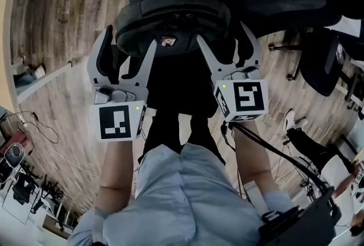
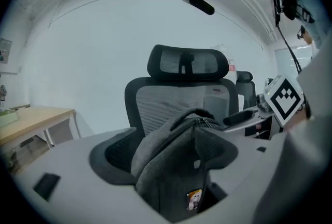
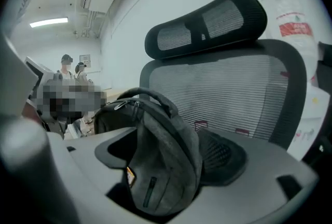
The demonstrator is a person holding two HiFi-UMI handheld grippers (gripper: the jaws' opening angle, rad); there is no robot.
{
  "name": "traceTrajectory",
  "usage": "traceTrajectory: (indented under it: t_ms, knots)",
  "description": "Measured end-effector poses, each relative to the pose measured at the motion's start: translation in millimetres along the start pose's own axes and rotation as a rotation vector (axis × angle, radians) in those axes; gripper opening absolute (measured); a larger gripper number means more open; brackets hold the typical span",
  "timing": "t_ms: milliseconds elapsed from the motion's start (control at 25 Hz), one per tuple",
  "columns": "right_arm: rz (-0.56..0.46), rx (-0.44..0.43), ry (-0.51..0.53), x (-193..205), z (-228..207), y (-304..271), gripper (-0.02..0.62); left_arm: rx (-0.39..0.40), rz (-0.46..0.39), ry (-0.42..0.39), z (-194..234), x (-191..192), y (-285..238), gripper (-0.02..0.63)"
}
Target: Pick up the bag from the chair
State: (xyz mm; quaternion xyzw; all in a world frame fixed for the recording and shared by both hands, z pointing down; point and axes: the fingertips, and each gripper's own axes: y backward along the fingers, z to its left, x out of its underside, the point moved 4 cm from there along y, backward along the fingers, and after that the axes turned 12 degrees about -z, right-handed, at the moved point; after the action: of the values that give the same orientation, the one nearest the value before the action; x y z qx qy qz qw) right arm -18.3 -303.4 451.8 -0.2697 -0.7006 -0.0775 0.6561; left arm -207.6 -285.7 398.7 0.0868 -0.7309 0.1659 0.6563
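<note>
- The grey backpack (image 1: 170,17) stands upright on the seat of a black mesh office chair (image 3: 223,88), in front of the backrest, with its carry handle (image 3: 150,94) arching over the top.
- The left gripper (image 1: 129,40) is released, with its jaws spread wide. They straddle the backpack's left side, and its own view shows the bag filling the gap between them.
- The right gripper (image 1: 223,34) is also unclenched, its jaws set wide apart around the backpack's right side.
- I cannot tell whether either gripper's pads are touching the fabric.
- A small coloured tag (image 1: 168,41) sits low on the bag's front face, between the two grippers.
- The chair's headrest (image 2: 188,62) rises above the bag.
- A wooden floor (image 1: 62,28) lies under the chair, and a pale desk (image 2: 31,116) stands off to the left.
</note>
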Motion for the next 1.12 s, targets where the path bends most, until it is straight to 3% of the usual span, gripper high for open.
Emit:
traceTrajectory:
  t_ms: [280,560,640,680,760,1120]
  knots:
    - [0.038,0.012,0.046,15.9,-10.2,-15.7,0.387,0.057,0.036,0.013,9.5,13.8,-19.5,0.402]
    - [0.044,0.01,0.091,22.7,-14.2,-27.9,0.385,0.116,0.084,-0.005,2.4,24.5,-43.6,0.402]
    - [0.051,0.007,0.103,23.6,-16.0,-31.4,0.385,0.1,0.093,-0.03,3.3,25.5,-50.0,0.352]
    - [0.057,0.017,0.108,23.0,-18.3,-31.1,0.375,0.091,0.096,-0.034,3.5,25.2,-51.8,0.322]
    - [0.065,0.044,0.104,21.7,-23.8,-28.1,0.25,0.088,0.092,-0.029,3.4,24.6,-51.1,0.304]
    - [0.077,0.059,0.04,32.1,-12.5,-7.5,0.155,0.075,0.093,0.003,-0.5,31.8,-27.0,0.259]
